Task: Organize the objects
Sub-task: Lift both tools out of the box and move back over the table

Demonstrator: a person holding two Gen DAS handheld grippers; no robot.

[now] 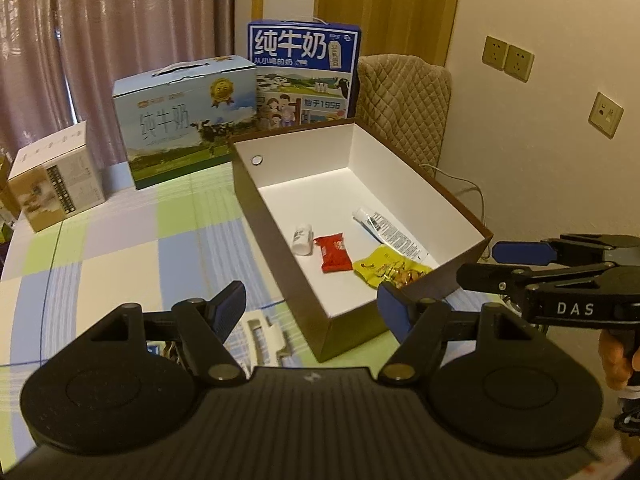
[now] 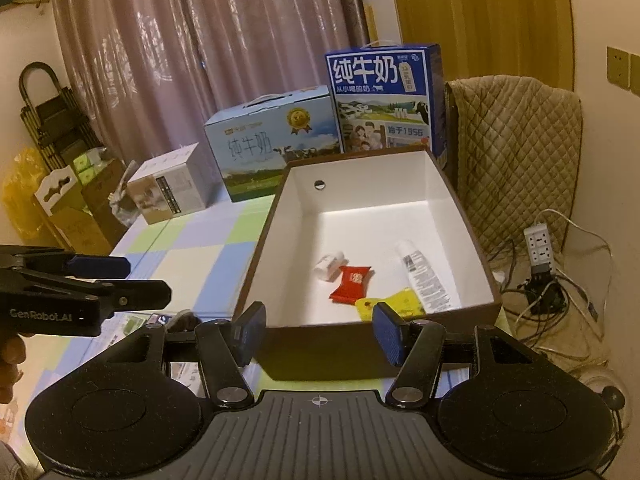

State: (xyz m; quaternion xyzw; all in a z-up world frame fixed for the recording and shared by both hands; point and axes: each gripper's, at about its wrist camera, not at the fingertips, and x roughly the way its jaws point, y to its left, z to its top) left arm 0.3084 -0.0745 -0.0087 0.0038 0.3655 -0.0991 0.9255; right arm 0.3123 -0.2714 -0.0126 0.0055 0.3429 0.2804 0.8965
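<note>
1. Left wrist view is showing the left gripper point(image 1: 312, 312) hanging low over the checked tablecloth point(image 1: 120, 248), with its jaws spread wide and holding nothing.
2. A white clip-like thing point(image 1: 266, 338) is lying on the cloth just under those blue pads point(image 1: 230, 308); what it is cannot be told.
3. The brown box point(image 1: 404, 300) with white insides is sitting open on the table, just beside the left gripper's right finger.
4. 4 things are lying inside it near the front: a small white bottle point(image 1: 303, 239), a red packet point(image 1: 334, 253), a yellow snack bag point(image 1: 390, 268) and a white tube point(image 1: 390, 232).
5. The bottle and the red packet are touching, and the tube is lying near the right wall.
6. Right wrist view is showing the right gripper point(image 2: 319, 334) hanging just in front of the box's near wall, with its jaws also wide apart and empty.
7. A person's fingers point(image 2: 12, 354) are peeking in at the left edge of that view, gripping the handle of the left gripper.
8. 3 cartons are standing behind the box: a dark blue milk carton point(image 1: 304, 72), a light blue milk carton point(image 1: 184, 120) and a white carton point(image 1: 56, 176).
9. A quilted chair cover point(image 2: 520, 152) is sitting at the right.
</note>
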